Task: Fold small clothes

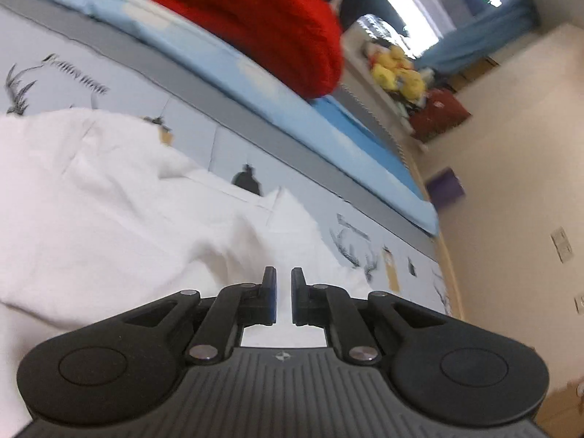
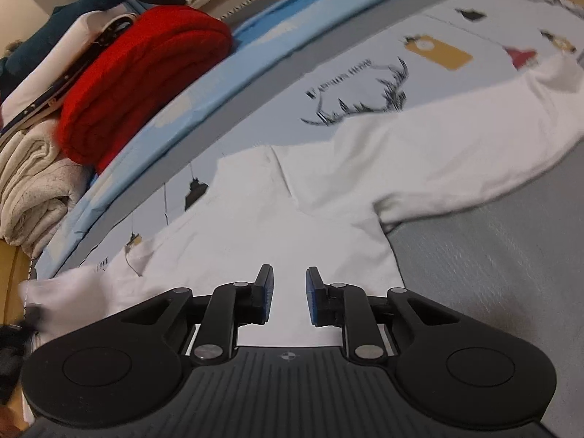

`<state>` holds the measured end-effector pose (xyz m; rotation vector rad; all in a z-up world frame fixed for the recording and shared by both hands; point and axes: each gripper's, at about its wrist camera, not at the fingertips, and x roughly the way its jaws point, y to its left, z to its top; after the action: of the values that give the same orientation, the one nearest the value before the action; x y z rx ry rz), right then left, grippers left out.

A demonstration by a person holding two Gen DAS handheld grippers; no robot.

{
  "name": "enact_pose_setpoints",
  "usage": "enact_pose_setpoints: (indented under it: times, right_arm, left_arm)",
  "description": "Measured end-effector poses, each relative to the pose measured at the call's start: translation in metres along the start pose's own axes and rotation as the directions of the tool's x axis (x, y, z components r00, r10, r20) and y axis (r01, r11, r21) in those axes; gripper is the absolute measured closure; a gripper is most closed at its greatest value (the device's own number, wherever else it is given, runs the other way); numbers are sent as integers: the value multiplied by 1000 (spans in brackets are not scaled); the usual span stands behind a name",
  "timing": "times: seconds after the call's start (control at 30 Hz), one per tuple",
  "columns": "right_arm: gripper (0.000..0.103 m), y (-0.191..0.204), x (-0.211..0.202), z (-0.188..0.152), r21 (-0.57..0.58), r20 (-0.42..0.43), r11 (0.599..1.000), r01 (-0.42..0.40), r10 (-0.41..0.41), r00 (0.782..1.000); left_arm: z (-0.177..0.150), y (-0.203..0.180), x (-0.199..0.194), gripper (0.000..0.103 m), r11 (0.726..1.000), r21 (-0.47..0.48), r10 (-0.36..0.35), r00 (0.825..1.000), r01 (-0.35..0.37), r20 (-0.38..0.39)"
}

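1. Left wrist view: my left claw (image 1: 283, 277) is clenched down to a narrow slit with nothing caught in it. The white garment (image 1: 109, 200) lies under and ahead of my fingertips, spreading off to the left over the printed bedsheet (image 1: 255, 160). A folded red knit (image 1: 262, 18) sits far ahead.

2. Right wrist view: my right claw (image 2: 289, 277) stands released and empty. The white garment (image 2: 292, 200) lies flat just ahead of and beneath my fingers, one sleeve (image 2: 474, 138) stretching away to the upper right.
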<state>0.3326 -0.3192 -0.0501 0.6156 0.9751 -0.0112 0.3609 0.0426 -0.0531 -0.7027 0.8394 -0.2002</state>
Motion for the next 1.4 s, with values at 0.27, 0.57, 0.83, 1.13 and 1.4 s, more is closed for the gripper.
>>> enact_pose_setpoints:
  times: [0.27, 0.57, 0.83, 1.13, 1.4]
  right_arm:
    - [81, 15, 22, -12, -26, -65, 998, -62, 61, 996]
    - [74, 48, 89, -40, -61, -259, 995, -82, 64, 964]
    - [102, 73, 94, -45, -198, -228, 975, -104, 57, 972]
    - [103, 55, 5, 33, -275, 247, 947, -167, 238, 940]
    - [103, -1, 49, 45, -92, 141, 991, 99, -85, 986]
  left_arm:
    - [34, 42, -15, 94, 921, -14, 389, 916, -390, 100]
    - [66, 77, -36, 94, 886, -72, 463, 877, -458, 130]
    - [87, 100, -63, 94, 867, -113, 497, 850, -485, 175]
    - [95, 106, -63, 94, 864, -121, 504, 845, -489, 181]
    - [87, 109, -36, 94, 878, -84, 478, 875, -472, 80]
